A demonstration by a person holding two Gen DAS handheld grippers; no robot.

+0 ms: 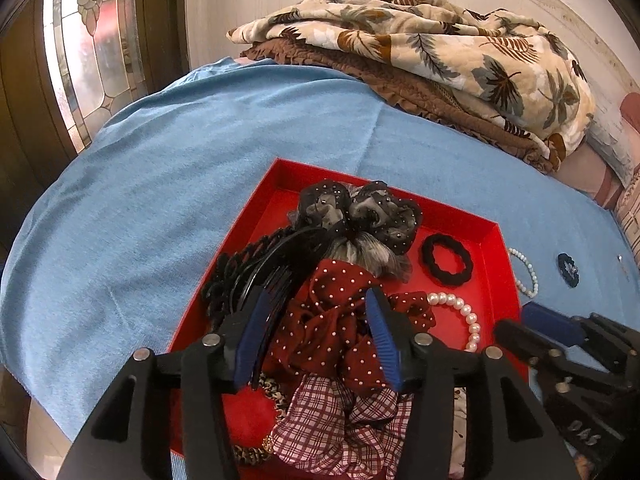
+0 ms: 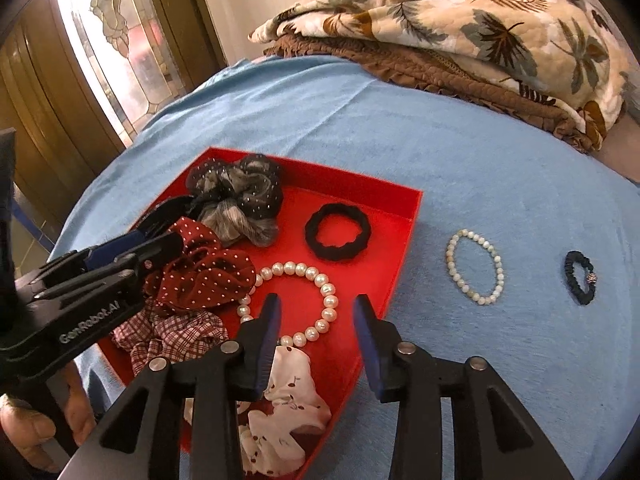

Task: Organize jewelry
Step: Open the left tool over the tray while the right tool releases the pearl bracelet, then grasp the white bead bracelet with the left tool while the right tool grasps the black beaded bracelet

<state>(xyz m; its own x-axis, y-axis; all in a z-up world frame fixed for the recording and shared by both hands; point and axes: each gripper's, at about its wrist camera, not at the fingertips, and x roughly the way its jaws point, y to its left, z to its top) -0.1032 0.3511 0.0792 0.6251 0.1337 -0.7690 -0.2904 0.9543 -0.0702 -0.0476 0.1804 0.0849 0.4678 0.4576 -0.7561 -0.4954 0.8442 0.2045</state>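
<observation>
A red tray (image 1: 460,218) (image 2: 340,178) lies on a blue cloth (image 2: 460,152). In it are a red dotted scrunchie (image 1: 332,320) (image 2: 204,276), a black-grey scrunchie (image 1: 360,212), a plaid scrunchie (image 1: 332,420), a black hair tie (image 2: 338,254) and a large pearl bracelet (image 2: 328,300) (image 1: 472,320). My left gripper (image 1: 320,300) (image 2: 176,220) stands open, its pads on either side of the red dotted scrunchie without pressing it. My right gripper (image 2: 317,302) (image 1: 516,320) is open above the pearl bracelet. A small pearl bracelet (image 2: 450,256) and a dark beaded band (image 2: 570,276) lie on the cloth, right of the tray.
Black combs (image 1: 256,264) and a white floral scrunchie (image 2: 288,392) also sit in the tray. A folded leaf-print quilt (image 1: 440,40) is piled at the back right. A stained-glass door (image 1: 88,40) stands at the left. A hand (image 2: 24,436) holds the left gripper's handle.
</observation>
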